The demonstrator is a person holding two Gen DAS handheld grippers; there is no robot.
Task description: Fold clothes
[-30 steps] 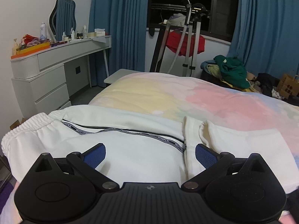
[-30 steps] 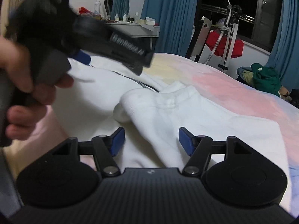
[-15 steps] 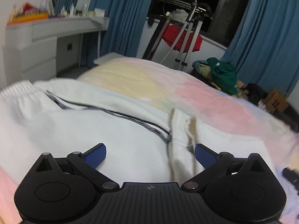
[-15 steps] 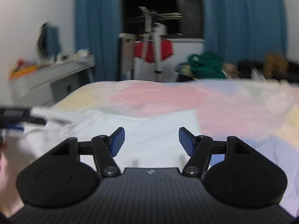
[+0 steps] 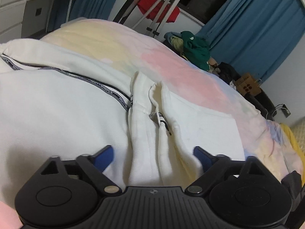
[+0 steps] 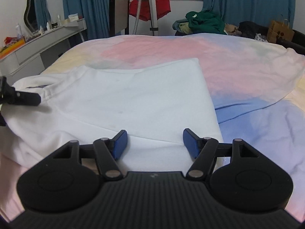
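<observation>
Left gripper low centre of left wrist view, jaws spread, just been closing somewhat; bunched ridges of white garment lying between the blue pads, pads not pressing on cloth as far as visible. Fabric under the black gripper body hidden, so lower edge of garment cut off. Garment thick, soft, fleece-like, spread across lower left and centre of frame on pastel bedspread. Dark printed tape running diagonal from left edge to centre; lettering too small to read. Small drawstring tip in centre, metal-looking end, partly tucked in fold.

Right gripper low centre of right wrist view, jaws apart w/ nothing pinched, pads above smooth flat part of same garment. Faint seam line crossing cloth just ahead of pads. Garment right edge straight, ending on pink-blue bedspread. At left edge of this frame, black finger of left gripper at crumpled white hem; touching or not, cannot tell; rest cut off.

Background, upper part of both frames: blue curtains, red cloth on metal stand, green clothes pile, brown paper bag, white dresser w/ wavy mirror; small items on dresser top too blurred to name.
</observation>
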